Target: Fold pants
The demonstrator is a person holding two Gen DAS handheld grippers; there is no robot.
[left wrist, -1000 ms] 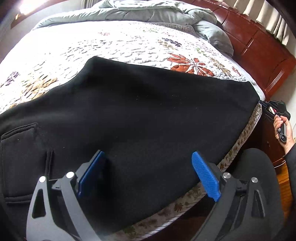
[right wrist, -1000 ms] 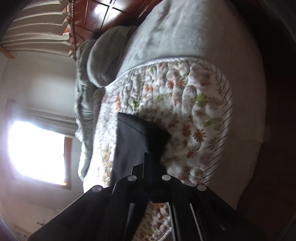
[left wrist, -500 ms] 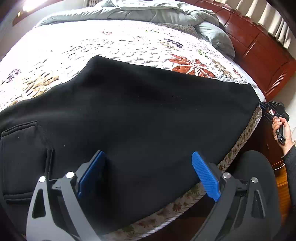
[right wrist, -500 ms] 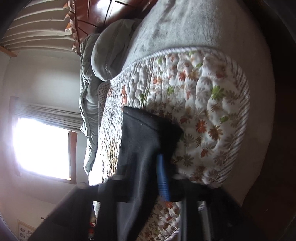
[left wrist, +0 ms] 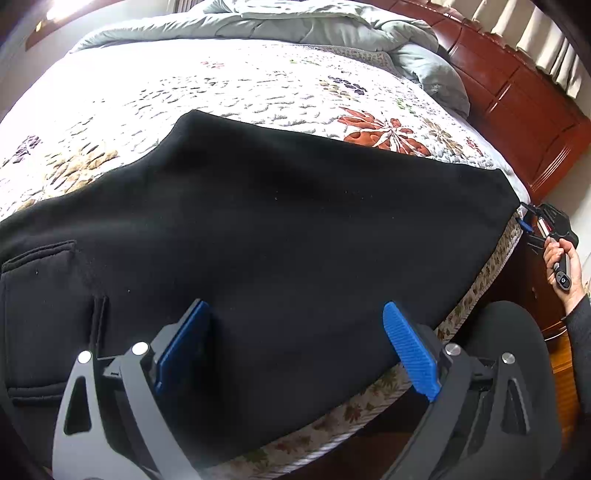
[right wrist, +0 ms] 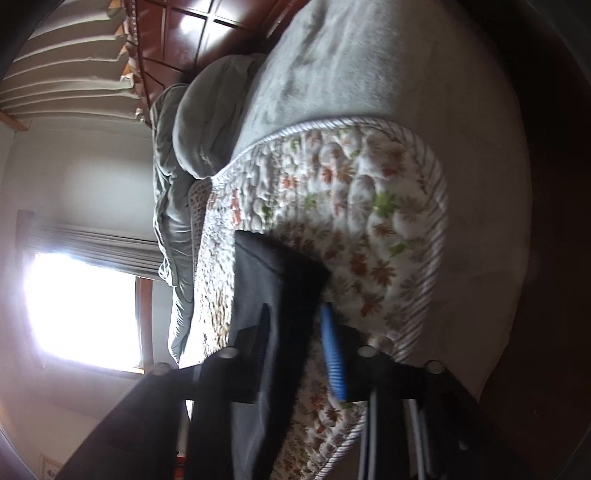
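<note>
Left wrist view: black fleece pants lie spread flat across the white floral quilted bedspread, the near edge hanging over the mattress side. Waistband and pocket end sits at the left of the picture, the leg end at the far right by the mattress corner. Left gripper hangs over the pants with its blue-padded jaws wide apart, nothing clamped; whether the pads touch the cloth I cannot tell. Rumpled grey duvet is bunched at the head of the bed, against the dark red wooden headboard. At the far right a hand holds the right gripper just beside the pants' corner.

Right wrist view: picture is rolled sideways. Right gripper has just been opening; its jaws stand parted, with the pants' hem between them, draped over the mattress corner. The blue pad sits clear of the cloth. Bright window at left.
</note>
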